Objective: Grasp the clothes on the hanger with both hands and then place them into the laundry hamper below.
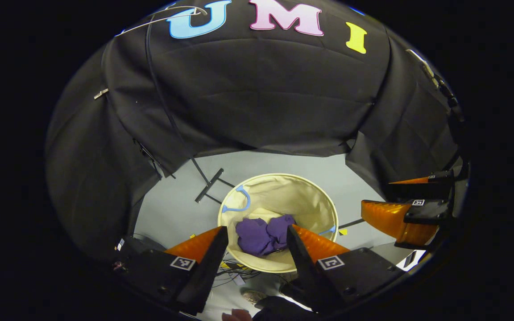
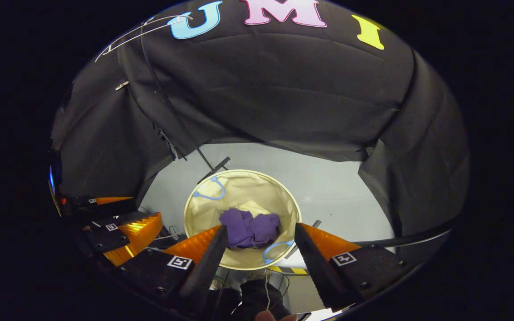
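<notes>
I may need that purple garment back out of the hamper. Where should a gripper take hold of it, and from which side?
Probably from straight above, through the hamper's open top, since its walls block any side approach. Pinch one of the raised folds at the middle of the purple garment, which lies crumpled in a heap on the bottom. Both the left gripper and the right gripper are open.

dim booth, floor (image 1: 283,165) evenly lit, sharp focus, strong fisheye bending at edges

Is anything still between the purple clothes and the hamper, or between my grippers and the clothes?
Nothing visible does. The purple clothes already lie bunched inside the hamper. The left gripper and right gripper are both open above it, with only open air between their fingers and the clothes.
</notes>
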Available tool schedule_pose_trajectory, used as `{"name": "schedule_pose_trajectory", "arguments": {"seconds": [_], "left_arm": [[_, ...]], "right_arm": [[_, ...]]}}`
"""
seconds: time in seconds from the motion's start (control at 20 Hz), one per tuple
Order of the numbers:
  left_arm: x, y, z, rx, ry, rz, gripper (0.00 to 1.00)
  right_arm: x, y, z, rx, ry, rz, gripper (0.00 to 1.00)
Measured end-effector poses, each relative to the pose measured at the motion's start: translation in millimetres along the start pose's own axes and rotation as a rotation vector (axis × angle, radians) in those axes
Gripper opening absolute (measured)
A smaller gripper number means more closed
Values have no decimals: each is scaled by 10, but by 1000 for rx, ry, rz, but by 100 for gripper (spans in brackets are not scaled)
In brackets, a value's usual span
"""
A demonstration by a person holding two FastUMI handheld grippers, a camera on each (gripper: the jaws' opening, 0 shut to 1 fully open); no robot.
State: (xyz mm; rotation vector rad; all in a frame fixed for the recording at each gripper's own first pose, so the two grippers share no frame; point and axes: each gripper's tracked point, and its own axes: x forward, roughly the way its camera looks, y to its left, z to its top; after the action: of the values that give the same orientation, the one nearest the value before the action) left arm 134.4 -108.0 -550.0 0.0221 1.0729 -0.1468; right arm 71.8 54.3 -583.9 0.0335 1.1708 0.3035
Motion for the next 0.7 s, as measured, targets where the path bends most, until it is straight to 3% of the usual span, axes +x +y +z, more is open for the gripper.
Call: {"name": "schedule_pose_trajectory", "arguments": {"seconds": [0.4,0.7], "left_arm": [[-177,1,156,3,-39,-16,86],[-798,54,731,28,-217,-23,86]], "right_arm": [[-215,18,213,9,-66,-21,97],[-797,72,851,13,-248,-58,97]]}}
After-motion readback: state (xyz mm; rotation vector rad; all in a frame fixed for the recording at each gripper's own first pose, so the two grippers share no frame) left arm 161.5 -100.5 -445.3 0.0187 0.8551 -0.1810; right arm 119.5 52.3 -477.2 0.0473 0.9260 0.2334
